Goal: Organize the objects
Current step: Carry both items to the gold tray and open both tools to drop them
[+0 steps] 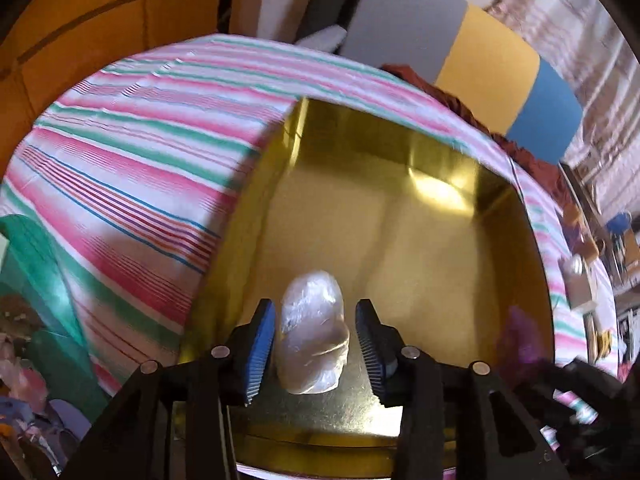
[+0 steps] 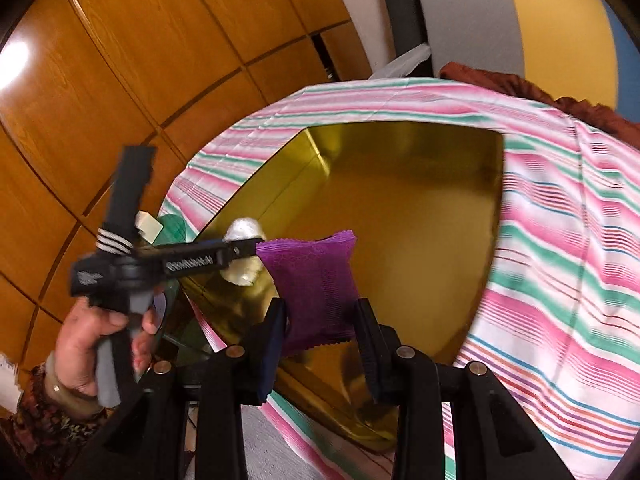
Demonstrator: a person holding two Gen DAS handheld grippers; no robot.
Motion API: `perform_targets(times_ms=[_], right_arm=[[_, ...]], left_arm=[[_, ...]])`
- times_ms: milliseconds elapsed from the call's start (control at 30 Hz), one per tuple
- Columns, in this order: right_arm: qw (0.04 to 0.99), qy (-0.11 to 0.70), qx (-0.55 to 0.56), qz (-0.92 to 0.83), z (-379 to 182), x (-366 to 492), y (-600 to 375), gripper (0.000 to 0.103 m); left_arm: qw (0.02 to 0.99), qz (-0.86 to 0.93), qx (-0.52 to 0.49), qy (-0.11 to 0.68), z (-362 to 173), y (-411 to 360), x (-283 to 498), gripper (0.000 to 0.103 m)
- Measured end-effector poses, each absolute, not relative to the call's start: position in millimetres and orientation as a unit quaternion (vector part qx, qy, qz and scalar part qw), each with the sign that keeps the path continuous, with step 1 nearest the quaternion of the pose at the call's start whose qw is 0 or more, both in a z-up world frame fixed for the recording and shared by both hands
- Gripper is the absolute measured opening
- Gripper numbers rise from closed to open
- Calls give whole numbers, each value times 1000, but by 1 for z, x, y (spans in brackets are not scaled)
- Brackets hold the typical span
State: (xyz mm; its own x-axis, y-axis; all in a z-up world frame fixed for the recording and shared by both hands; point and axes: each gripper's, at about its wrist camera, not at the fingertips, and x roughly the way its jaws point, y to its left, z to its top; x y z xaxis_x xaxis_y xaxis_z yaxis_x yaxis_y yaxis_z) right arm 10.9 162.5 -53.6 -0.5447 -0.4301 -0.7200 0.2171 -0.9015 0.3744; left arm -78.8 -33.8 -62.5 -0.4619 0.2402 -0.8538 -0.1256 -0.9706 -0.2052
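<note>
A striped cloth point(image 1: 132, 128) in pink, green and white covers the surface ahead of both sets of fingers, and on it sits a wide gold box point(image 1: 400, 220), open at the top, its shiny floor spreading out beyond the fingertips in both views. The right gripper point(image 2: 320, 340) is clamped on a purple packet point(image 2: 316, 280); the dark pads press its lower sides, and the packet stands up past the fingertips over the box's near corner. The left gripper point(image 1: 316, 344) is released: its blue pads point(image 1: 260, 352) stand apart, with a small clear-wrapped white bundle point(image 1: 314, 332) between them (the left pad looks very close, the right one clearly off it). The bundle rests on the gold floor near the box's front wall. In the right wrist view a hand point(image 2: 92, 344) holds the left gripper's handle, just left of the right fingers.
</note>
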Motion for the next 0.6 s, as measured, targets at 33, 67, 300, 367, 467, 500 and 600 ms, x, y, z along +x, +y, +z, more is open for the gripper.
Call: perform_targets(times_ms=[33, 67, 300, 367, 467, 500, 600], right_arm=[[187, -120, 442, -869, -57, 7, 158, 35], [188, -119, 444, -868, -59, 5, 154, 35], [186, -119, 460, -860, -77, -14, 124, 38], [182, -122, 459, -861, -78, -16, 119, 40], [178, -126, 454, -864, -74, -14, 116, 62], [180, -126, 447, -867, -70, -12, 116, 63], [176, -113, 430, -878, -59, -1, 117, 63]], left_arm=[[98, 859, -499, -57, -57, -36, -78, 43], [90, 867, -486, -61, -49, -40, -76, 43], [76, 891, -435, -107, -19, -56, -64, 44], [80, 895, -424, -114, -13, -56, -62, 44], [86, 897, -416, -122, -5, -55, -59, 44], [88, 897, -414, -124, -4, -55, -59, 44], [97, 897, -412, -129, -3, -50, -57, 44]])
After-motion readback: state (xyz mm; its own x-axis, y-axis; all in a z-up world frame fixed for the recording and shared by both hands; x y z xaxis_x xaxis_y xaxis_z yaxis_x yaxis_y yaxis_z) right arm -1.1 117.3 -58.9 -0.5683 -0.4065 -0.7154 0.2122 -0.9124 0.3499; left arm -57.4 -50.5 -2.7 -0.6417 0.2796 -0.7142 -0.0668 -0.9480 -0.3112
